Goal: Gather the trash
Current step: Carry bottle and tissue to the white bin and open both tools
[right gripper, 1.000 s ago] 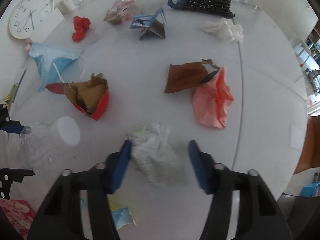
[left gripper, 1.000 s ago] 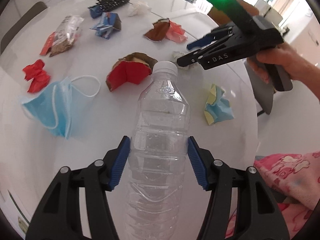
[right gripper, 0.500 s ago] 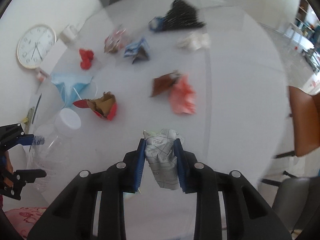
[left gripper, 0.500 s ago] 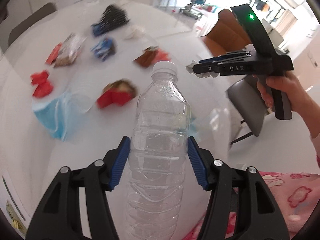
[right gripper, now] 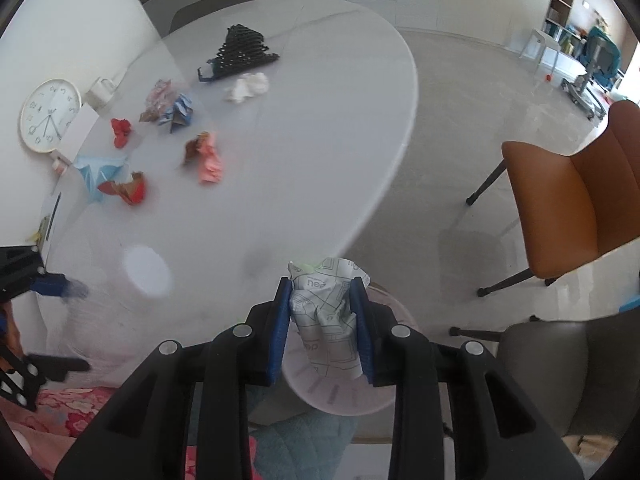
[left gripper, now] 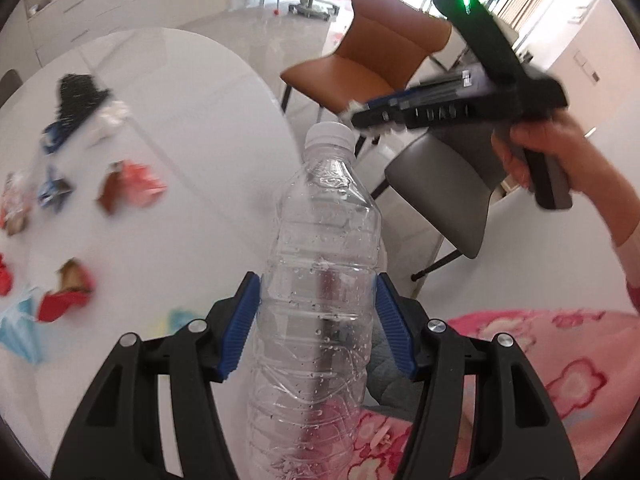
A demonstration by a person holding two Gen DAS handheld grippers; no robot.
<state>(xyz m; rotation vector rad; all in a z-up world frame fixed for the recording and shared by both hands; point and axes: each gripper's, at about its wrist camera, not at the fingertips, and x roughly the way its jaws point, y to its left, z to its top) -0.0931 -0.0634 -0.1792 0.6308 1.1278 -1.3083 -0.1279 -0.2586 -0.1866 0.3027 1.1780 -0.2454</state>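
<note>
My left gripper (left gripper: 317, 292) is shut on a clear plastic bottle (left gripper: 320, 248) with a white cap, held upright past the white table's (left gripper: 192, 128) edge. My right gripper (right gripper: 322, 292) has a crumpled printed paper (right gripper: 324, 312) between its blue pads; they still touch it while the jaws are opening slightly. It hangs beyond the table rim, over a pale round basket (right gripper: 332, 396). In the left wrist view the right gripper (left gripper: 360, 114) sits just right of the bottle cap, gripped by a hand. The bottle (right gripper: 120, 300) shows blurred at lower left in the right wrist view.
Several scraps lie on the table: black mesh (right gripper: 240, 54), white tissue (right gripper: 248, 86), pink and brown paper (right gripper: 206, 156), a red carton (right gripper: 128, 190), a blue mask (right gripper: 98, 170). An orange chair (right gripper: 580, 196) and a grey chair (right gripper: 560, 368) stand on the right.
The right gripper closed on the crumpled paper and lifted it off the table. Both grippers swung right and up, away from the table toward the chairs, with the bottle still held.
</note>
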